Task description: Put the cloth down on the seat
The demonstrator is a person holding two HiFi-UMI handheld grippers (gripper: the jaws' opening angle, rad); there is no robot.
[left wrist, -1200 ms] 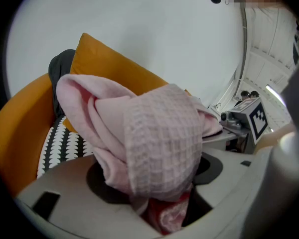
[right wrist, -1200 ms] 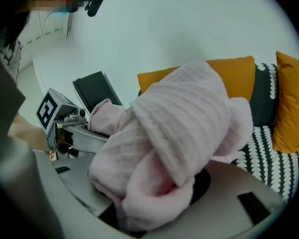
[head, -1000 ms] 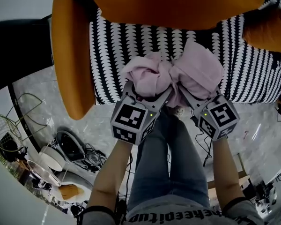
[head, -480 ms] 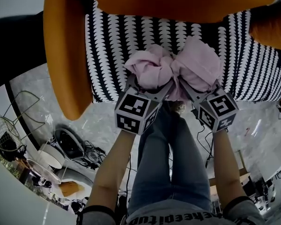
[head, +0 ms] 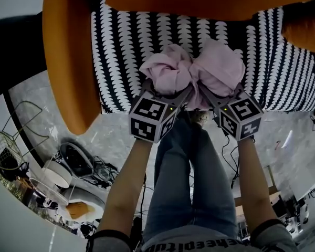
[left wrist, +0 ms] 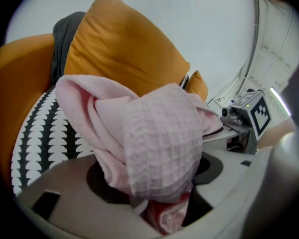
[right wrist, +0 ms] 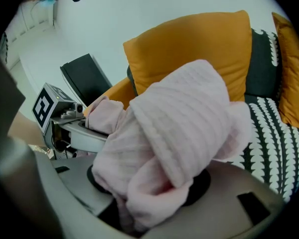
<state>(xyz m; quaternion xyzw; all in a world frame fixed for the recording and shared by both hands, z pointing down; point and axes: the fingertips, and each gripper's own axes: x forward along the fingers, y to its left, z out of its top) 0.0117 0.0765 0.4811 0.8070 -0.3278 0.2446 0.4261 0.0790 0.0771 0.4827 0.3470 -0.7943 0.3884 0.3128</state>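
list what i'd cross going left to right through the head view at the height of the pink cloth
dark shape at the edge → orange armrest → black-and-white patterned seat → pink cloth → the patterned seat again, out to the right edge
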